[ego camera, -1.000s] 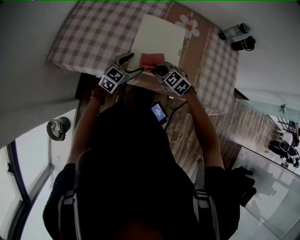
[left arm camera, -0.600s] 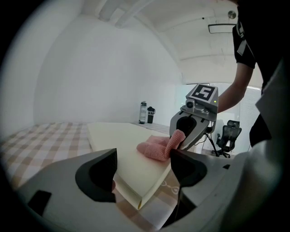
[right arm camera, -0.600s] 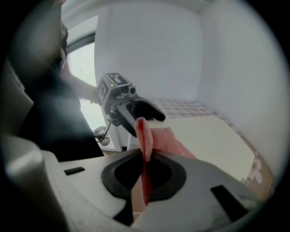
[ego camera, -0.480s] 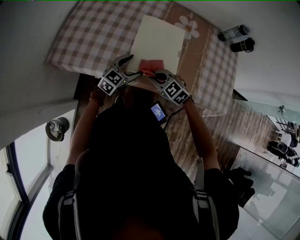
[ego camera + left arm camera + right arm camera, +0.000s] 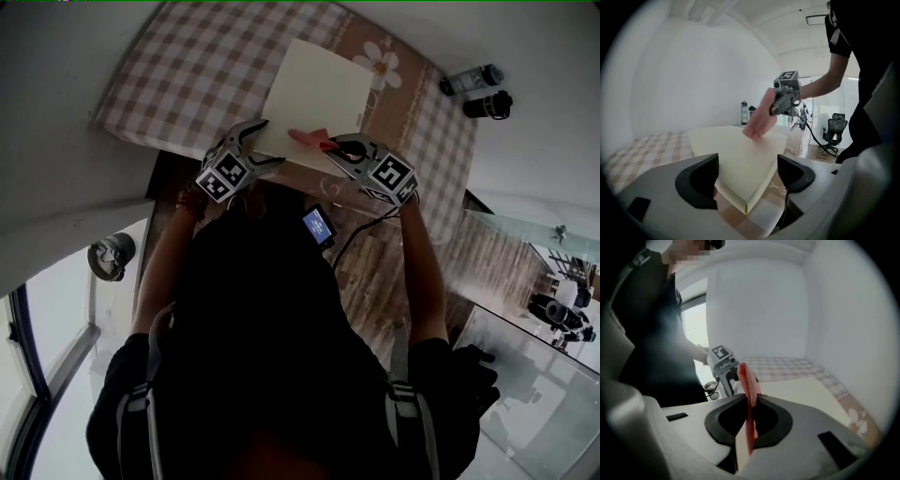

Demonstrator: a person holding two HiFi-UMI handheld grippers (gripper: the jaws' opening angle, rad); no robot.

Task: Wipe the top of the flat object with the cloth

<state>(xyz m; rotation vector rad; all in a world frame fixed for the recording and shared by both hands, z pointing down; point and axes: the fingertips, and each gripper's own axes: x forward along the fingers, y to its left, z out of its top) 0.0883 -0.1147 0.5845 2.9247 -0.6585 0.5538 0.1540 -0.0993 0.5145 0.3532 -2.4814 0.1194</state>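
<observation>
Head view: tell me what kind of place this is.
Probably an office or lab room rather than a home. A checked tablecloth covers a table set against a bare white wall. There is a wood-look floor, and an office chair stands behind.

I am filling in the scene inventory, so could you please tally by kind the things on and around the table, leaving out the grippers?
1 flat cream board
1 pink cloth
2 bottles: clear bottle, dark bottle
1 checked tablecloth
Total: 5
</observation>
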